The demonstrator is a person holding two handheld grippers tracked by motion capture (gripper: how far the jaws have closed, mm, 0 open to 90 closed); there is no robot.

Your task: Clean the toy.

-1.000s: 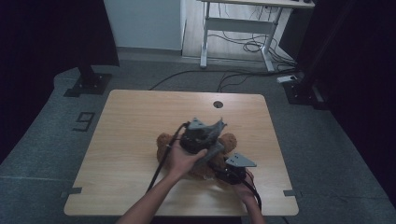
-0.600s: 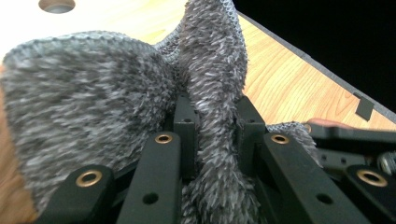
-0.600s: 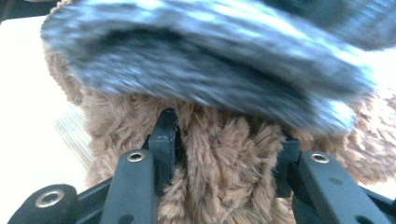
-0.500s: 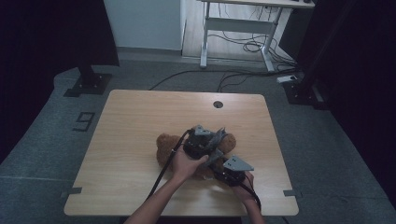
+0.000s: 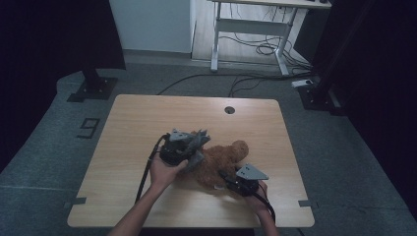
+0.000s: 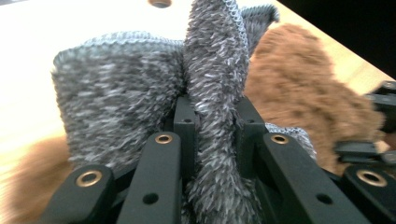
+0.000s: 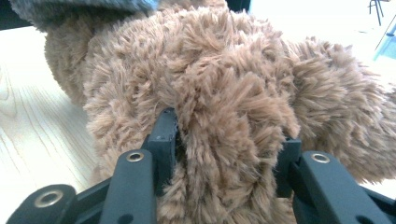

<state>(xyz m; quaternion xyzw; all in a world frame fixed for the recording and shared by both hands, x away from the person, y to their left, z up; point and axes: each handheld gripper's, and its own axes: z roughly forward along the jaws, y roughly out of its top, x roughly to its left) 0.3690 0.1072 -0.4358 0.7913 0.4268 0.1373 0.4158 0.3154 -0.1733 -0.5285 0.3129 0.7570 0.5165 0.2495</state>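
Dressing a brown plush teddy bear (image 5: 221, 164) with a grey fuzzy knit cloth (image 5: 194, 140), by the look of it. Bear lies on the light wooden desk (image 5: 147, 118), near its front edge, right of centre, between the two hands. Left claw (image 5: 189, 147) is clenched on a fold of the grey cloth; in the left gripper view the fold (image 6: 212, 93) stands upright between the jaws, with the bear (image 6: 303, 88) just behind and to the right. Right claw (image 5: 227, 178) is clamped on a tuft of the bear's fur; the right gripper view has fur (image 7: 224, 121) bulging between the jaws.

Key relation: cloth sits at the bear's left end, touching or overlapping it; the bear extends rightward and away from the left claw. Bear's long axis runs roughly left-to-right across the desk, tilted slightly toward the far right corner. Head versus feet end: cannot tell. Left hand is nearer the cloth, right hand pins the bear's near side. Likely next: draw the cloth rightward along that axis.
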